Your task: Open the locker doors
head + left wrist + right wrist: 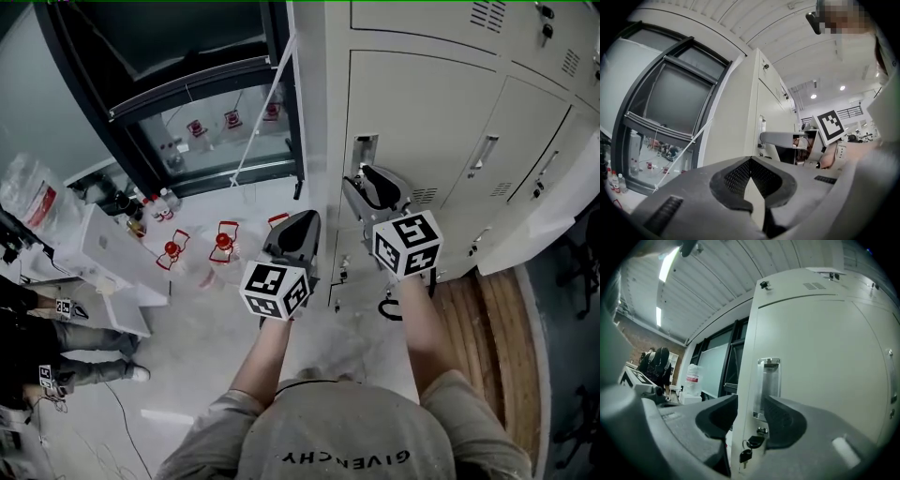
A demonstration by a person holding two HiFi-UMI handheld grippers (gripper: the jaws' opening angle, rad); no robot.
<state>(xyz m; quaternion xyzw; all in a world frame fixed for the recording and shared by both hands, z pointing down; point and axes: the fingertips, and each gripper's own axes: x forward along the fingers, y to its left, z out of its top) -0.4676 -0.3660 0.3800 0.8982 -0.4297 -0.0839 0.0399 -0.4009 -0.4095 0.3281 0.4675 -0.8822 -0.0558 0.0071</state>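
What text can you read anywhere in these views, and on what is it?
"GIVENCHY": on the person's shirt, upside down in the head view.
Red label on the bottle: too blurred to read.
Marker cubes: black-and-white patterns only, no words.
Lockers: no readable text.

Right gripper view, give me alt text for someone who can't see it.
The right gripper, fingers apart, faces the handle on a pale locker door; a key hangs from the lock below it. Dark-framed windows stand to the left.
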